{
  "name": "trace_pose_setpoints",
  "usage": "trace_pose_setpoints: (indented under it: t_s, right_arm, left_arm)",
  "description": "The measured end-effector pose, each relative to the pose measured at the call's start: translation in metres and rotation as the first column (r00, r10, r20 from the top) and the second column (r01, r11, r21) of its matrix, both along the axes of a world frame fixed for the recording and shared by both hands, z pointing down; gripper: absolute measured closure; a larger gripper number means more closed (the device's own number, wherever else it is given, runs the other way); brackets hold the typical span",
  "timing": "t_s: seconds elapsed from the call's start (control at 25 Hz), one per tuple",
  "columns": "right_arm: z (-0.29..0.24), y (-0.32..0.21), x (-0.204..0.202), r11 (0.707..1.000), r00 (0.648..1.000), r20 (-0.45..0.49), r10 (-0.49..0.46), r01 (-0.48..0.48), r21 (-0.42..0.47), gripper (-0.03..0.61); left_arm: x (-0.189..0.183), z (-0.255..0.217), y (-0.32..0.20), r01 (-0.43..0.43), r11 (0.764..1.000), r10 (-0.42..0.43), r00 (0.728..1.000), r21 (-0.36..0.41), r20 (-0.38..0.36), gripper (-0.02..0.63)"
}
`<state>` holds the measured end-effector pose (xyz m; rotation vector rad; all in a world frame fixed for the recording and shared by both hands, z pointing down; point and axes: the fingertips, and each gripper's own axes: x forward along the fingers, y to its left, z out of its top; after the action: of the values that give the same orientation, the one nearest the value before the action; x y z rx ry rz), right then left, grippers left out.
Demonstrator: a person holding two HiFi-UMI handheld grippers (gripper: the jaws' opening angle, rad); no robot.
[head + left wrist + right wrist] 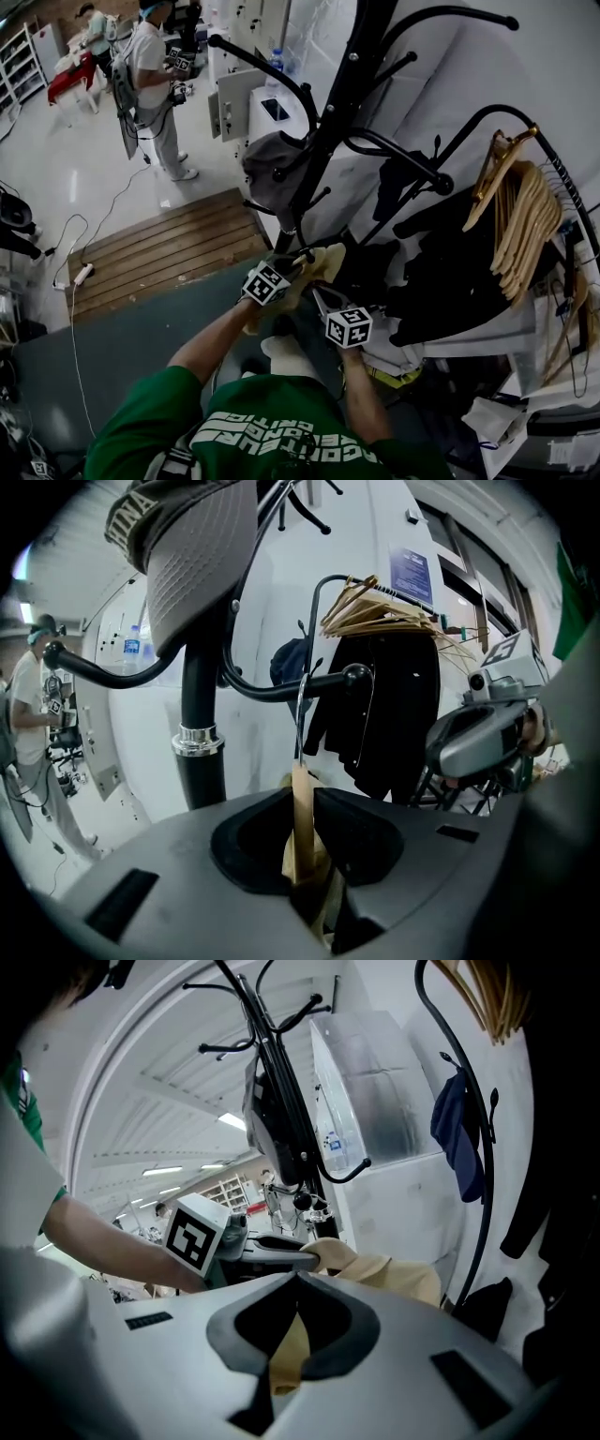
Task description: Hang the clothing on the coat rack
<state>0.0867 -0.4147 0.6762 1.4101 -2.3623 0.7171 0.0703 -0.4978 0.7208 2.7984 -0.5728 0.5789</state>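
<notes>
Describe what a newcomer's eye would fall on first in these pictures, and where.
The black coat rack rises through the centre, a grey cap on one arm. Just below it, the left hand-held gripper clamps a hanger and the right hand-held gripper a tan garment. A bunch of wooden hangers hangs at far right.
</notes>
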Motion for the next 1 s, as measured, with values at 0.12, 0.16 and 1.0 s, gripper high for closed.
trace_pose_setpoints:
  t_s: [0.12,0.16,1.0]
  right_arm:
    - [0.003,0.005,-0.008,1.000,1.000,0.001,-0.009,0.009,-0.006,0.571]
    - [0.003,0.007,-0.009,1.000,1.000,0.000,-0.012,0.012,-0.006,0.569]
    - [-0.044,0.035,-0.029,0.996,1.000,0.008,-0.028,0.027,0.089,0.571]
  left_arm:
    - [-0.005,0.005,-0.002,0.010,1.000,-0.009,0.999,-0.004,0.031,0.557]
    - [-0.006,0.006,-0.004,0.016,1.000,-0.015,0.999,-0.006,0.038,0.549]
    - [-0.044,-0.091,0.040,0.075,0.991,-0.065,0.994,0.108,-0.088,0.495]
